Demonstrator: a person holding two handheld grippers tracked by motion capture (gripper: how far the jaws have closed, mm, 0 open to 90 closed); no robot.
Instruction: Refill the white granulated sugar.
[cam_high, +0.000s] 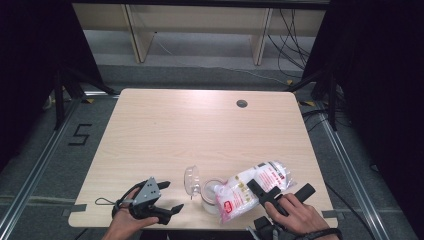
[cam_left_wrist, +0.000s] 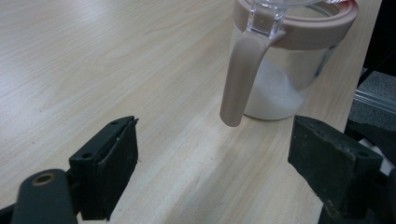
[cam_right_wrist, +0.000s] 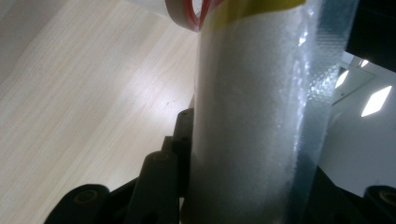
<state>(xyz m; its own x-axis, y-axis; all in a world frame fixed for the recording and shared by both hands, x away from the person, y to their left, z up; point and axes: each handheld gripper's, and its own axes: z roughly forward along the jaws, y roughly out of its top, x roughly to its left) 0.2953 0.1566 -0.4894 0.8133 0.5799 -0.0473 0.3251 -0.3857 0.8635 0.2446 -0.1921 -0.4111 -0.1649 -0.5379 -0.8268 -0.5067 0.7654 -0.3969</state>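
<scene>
High view puts everything near the jar (cam_high: 212, 196), which stands close to the counter's (cam_high: 200, 125) near edge, clear with a pinkish rim and white grains in the bottom. Just left of the jar, the left claw (cam_high: 172, 196) rests low over the wood with its jaws apart and nothing between them; a hand (cam_high: 125, 222) grips it from the near edge. Just right of the jar, the right claw (cam_high: 270, 192) is clamped on a bag (cam_high: 255, 190) of white grains, held slanted with its lower end at the jar's mouth. The bag has a red label at that lower end and red print on its side, too small to read. The jar's clear lid (cam_high: 191, 179) stands flipped up on its far-left side.

Left gripper view looks past two spread black pads at the jar's handle (cam_left_wrist: 240, 79), hanging down its near side, with bare wood between the pads and the jar. Right gripper view shows the bag squeezed between the jaws, with a yellow band and a red-edged label toward its far end.

Beyond the jar the light wood top lies bare up to a small round grommet (cam_high: 242, 103) near the far edge. Farther off are grey floor, a "5" marked in tape (cam_high: 80, 134) to the left, cables (cam_high: 292, 40) to the right, and a pale shelf unit (cam_high: 200, 25) at the back.
</scene>
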